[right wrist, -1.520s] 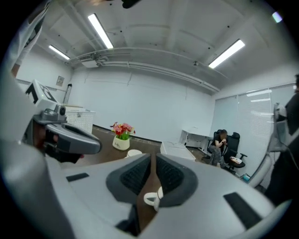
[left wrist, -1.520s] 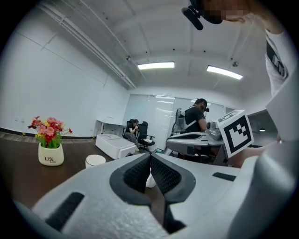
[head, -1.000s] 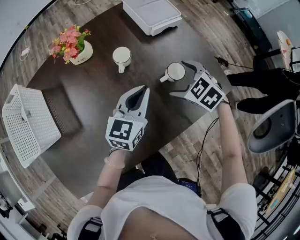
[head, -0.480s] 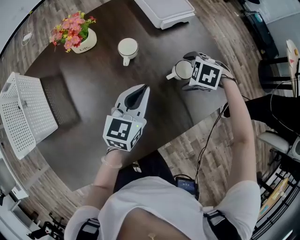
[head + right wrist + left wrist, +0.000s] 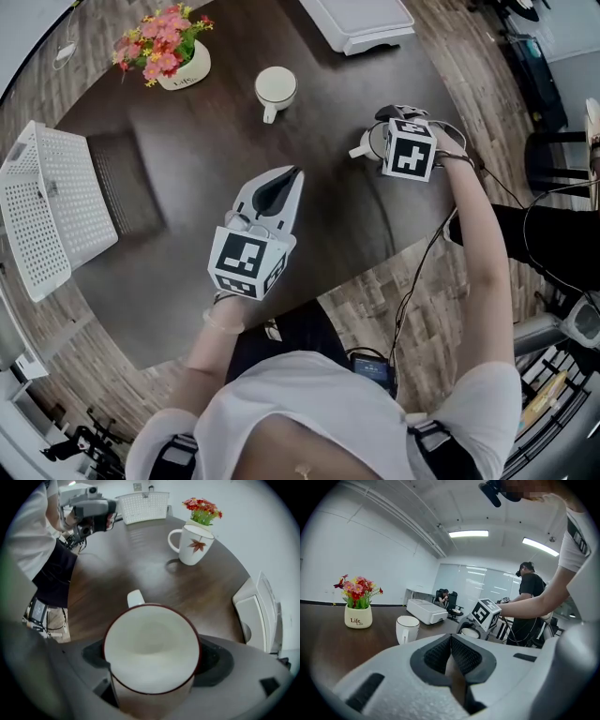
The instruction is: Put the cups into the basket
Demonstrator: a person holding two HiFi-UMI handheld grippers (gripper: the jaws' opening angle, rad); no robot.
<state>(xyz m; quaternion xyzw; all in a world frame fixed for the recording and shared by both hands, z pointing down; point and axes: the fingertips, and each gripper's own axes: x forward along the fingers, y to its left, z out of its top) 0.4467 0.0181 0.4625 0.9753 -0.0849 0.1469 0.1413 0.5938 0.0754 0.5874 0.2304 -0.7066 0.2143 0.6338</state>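
A white cup with a dark red rim (image 5: 152, 653) stands on the dark table (image 5: 187, 150), near its right edge. My right gripper (image 5: 152, 665) is open, one jaw on each side of this cup (image 5: 368, 145), and I see no squeeze. A second white cup (image 5: 276, 86) with a leaf print (image 5: 194, 544) stands farther back. The white perforated basket (image 5: 56, 216) sits at the table's left end. My left gripper (image 5: 289, 180) hovers over the table's middle, shut with nothing between its pads (image 5: 451, 641).
A pot of pink flowers (image 5: 173, 52) stands at the back left. A white box-shaped device (image 5: 361, 21) sits at the far edge. A cable trails from my right gripper over the table's right edge. Other people and chairs are in the room beyond the table.
My right gripper has closed in around the near cup and rolled so its marker cube faces up. The left gripper has stayed where it was, shut.
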